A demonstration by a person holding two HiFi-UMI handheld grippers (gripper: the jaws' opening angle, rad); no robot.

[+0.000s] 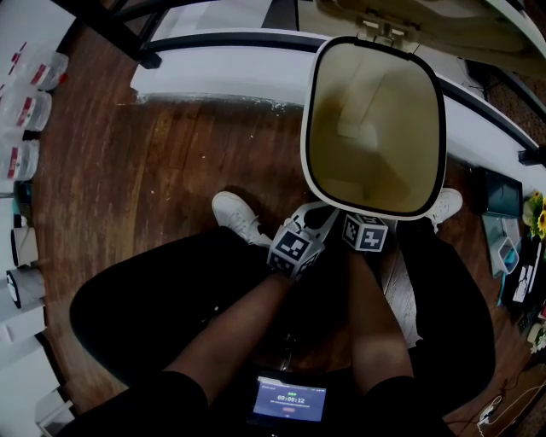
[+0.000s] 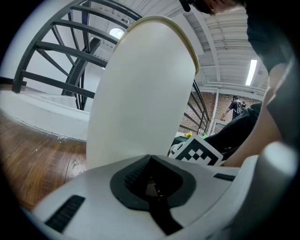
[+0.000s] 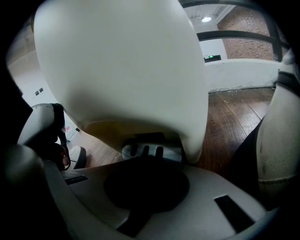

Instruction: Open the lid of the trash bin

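Observation:
The cream trash bin (image 1: 373,128) stands uncovered and I look down into its bare inside. Its lid (image 1: 409,21) is tipped up and back at the far side. Both grippers sit low against the bin's near wall, between the person's feet. My left gripper (image 1: 317,220) is shut with nothing in it, its tips close to the bin's pale wall (image 2: 140,93). My right gripper (image 3: 150,161) is shut and held under the bin's bulging front (image 3: 122,70), right at a grey ribbed pedal (image 3: 150,151); contact cannot be told. Its marker cube (image 1: 365,232) shows below the rim.
Brown wooden floor (image 1: 171,162) spreads to the left. A white ledge with dark railing (image 1: 222,60) runs behind the bin. White shoes (image 1: 239,218) flank the grippers. Bottles (image 1: 26,111) line the left edge; a dark box and flowers (image 1: 520,222) sit at the right.

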